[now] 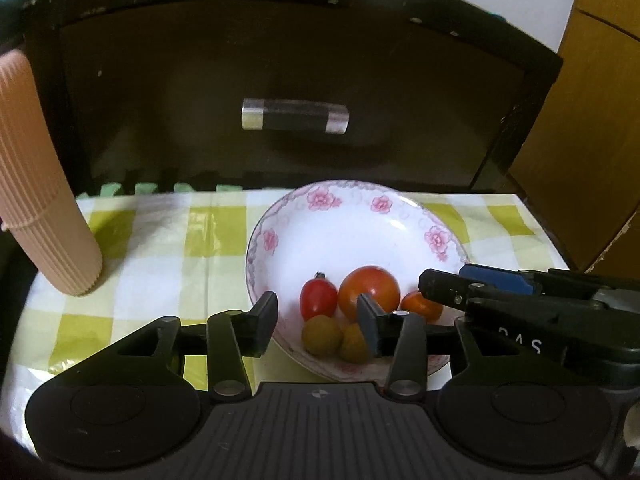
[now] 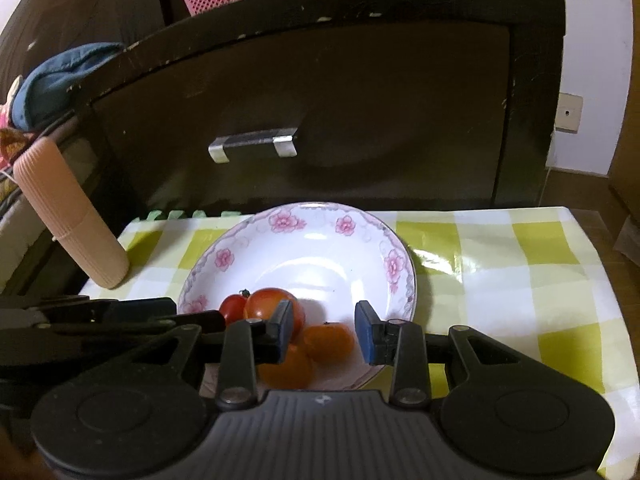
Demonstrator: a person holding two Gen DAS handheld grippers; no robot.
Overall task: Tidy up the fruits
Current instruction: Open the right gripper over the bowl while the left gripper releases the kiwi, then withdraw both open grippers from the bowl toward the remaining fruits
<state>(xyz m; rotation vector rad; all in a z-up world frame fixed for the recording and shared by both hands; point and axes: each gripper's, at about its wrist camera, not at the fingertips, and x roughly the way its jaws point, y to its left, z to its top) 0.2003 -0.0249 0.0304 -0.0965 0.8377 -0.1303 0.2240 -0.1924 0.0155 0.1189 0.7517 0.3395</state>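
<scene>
Here a dark drawer front [image 1: 280, 80] rises behind the checked surface [image 1: 152, 256], where a floral bowl [image 1: 352, 232] holds a large tomato [image 1: 370, 286], smaller red, orange and yellow-green fruits. Left tongs [image 1: 318, 320] and right tongs [image 2: 324, 330] hover over them, both spread apart, gripping nothing.

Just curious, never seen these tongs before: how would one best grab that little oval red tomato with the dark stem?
Probably across the narrow waist of the small oval red tomato, coming from above. It stands stem-up in the flowered white bowl, with the big round tomato close on one side, so the open left gripper needs its fingers slipped down either flank.
</scene>
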